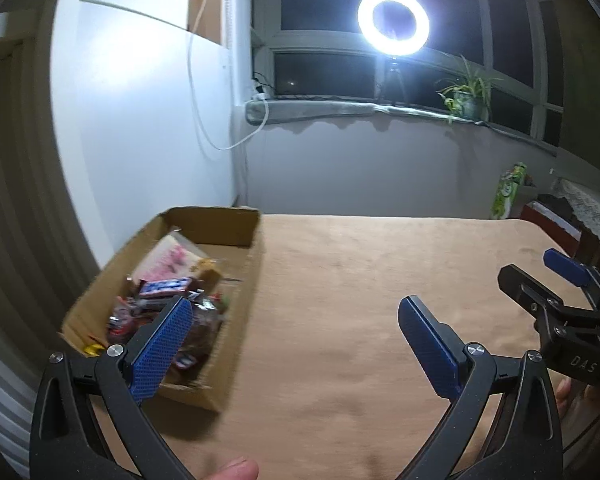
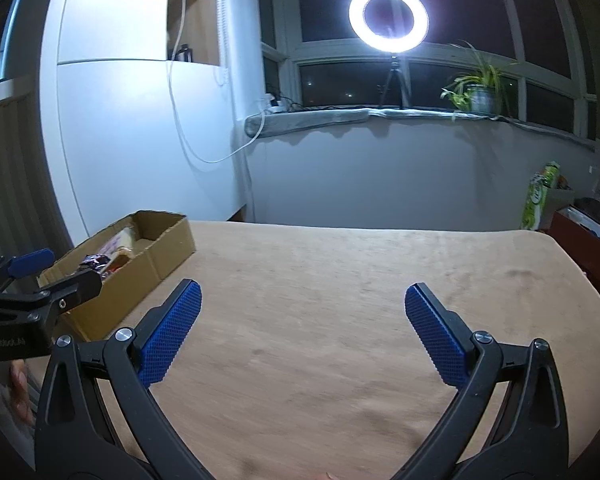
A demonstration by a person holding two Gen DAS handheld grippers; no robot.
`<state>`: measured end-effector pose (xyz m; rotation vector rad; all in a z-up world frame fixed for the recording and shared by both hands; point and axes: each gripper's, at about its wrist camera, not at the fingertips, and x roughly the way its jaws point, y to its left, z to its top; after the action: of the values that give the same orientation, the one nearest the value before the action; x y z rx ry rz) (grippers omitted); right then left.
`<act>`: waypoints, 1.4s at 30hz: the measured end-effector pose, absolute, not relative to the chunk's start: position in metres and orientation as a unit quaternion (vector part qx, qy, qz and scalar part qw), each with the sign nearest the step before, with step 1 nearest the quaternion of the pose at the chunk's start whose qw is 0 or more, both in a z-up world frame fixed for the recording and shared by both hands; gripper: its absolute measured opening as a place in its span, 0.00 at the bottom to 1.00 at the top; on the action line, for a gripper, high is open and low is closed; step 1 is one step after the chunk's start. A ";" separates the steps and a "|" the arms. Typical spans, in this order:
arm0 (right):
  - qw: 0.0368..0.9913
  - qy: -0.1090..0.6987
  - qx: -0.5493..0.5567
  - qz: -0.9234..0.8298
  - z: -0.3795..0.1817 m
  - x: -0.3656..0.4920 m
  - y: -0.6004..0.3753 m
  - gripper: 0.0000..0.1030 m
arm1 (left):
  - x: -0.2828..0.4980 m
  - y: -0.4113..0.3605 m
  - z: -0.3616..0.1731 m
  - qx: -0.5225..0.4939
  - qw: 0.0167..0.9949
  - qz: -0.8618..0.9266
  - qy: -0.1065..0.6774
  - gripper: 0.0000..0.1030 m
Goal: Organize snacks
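An open cardboard box [image 1: 236,320] stands at the table's left side, filled with several wrapped snacks [image 1: 164,288], among them a blue candy bar and a pink packet. My left gripper [image 1: 296,312] is open with nothing between its blue pads; its left finger overlaps the box's near right part in the left wrist view. In the right wrist view the same box [image 2: 156,256] lies far left, and my right gripper [image 2: 304,300] stands open and empty above bare tabletop. Each gripper shows at the other view's edge: the right gripper [image 1: 556,276], the left gripper [image 2: 40,272].
The tan wooden table [image 2: 340,280] has rounded far corners and ends before a white wall. A ring light [image 1: 393,22] and a potted plant [image 1: 466,98] stand on the windowsill. A green packet [image 2: 538,196] and a red box sit beyond the table's right edge.
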<state>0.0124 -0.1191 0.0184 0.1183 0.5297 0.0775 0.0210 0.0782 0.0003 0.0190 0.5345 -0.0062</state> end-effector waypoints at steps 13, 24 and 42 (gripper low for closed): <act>0.964 0.256 0.068 -0.024 0.021 -0.012 -0.165 1.00 | 0.020 0.025 -0.013 0.014 0.960 -0.040 0.276 1.00; 0.965 0.255 0.058 0.000 0.024 -0.013 -0.148 1.00 | 0.009 0.033 -0.010 0.012 0.963 -0.021 0.270 1.00; 0.965 0.258 0.051 0.005 0.026 -0.012 -0.135 1.00 | 0.004 0.035 -0.011 0.014 0.963 -0.013 0.268 1.00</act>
<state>-0.0123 -0.1355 0.0257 0.1037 0.5216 0.0108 0.0037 0.0345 -0.0106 0.0287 0.5436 -0.0259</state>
